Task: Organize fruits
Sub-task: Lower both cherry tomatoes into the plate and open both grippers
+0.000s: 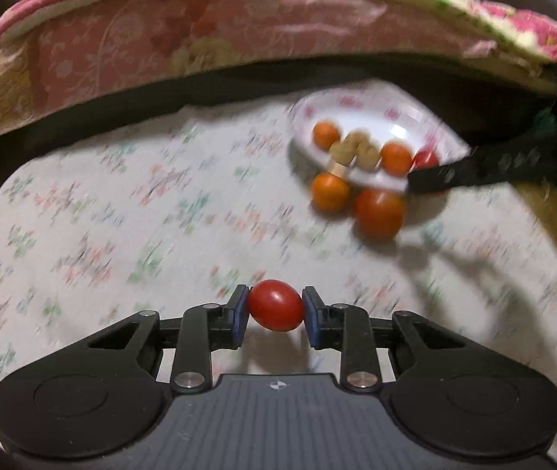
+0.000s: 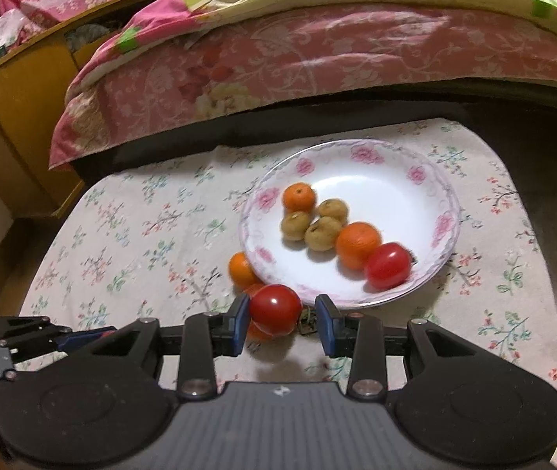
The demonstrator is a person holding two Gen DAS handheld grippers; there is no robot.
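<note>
Left wrist view: left gripper [image 1: 275, 310] clamped on oval tomato [image 1: 275, 310], long axis crosswise, pad to pad.

A home bedroom — floral quilt [image 2: 317, 58]; wooden cabinet [image 2: 16, 125].

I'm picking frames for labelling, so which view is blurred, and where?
Left wrist view: cloth and plate smeared by motion, though the held tomato and left gripper stay sharp. Right wrist view: mostly crisp, slight blur on the plate's fruit; both bend at the edges.

Left gripper [image 1: 275, 311] pads clamped (both touching load); right gripper [image 2: 282, 319] jaws parted, angled downward.
</note>
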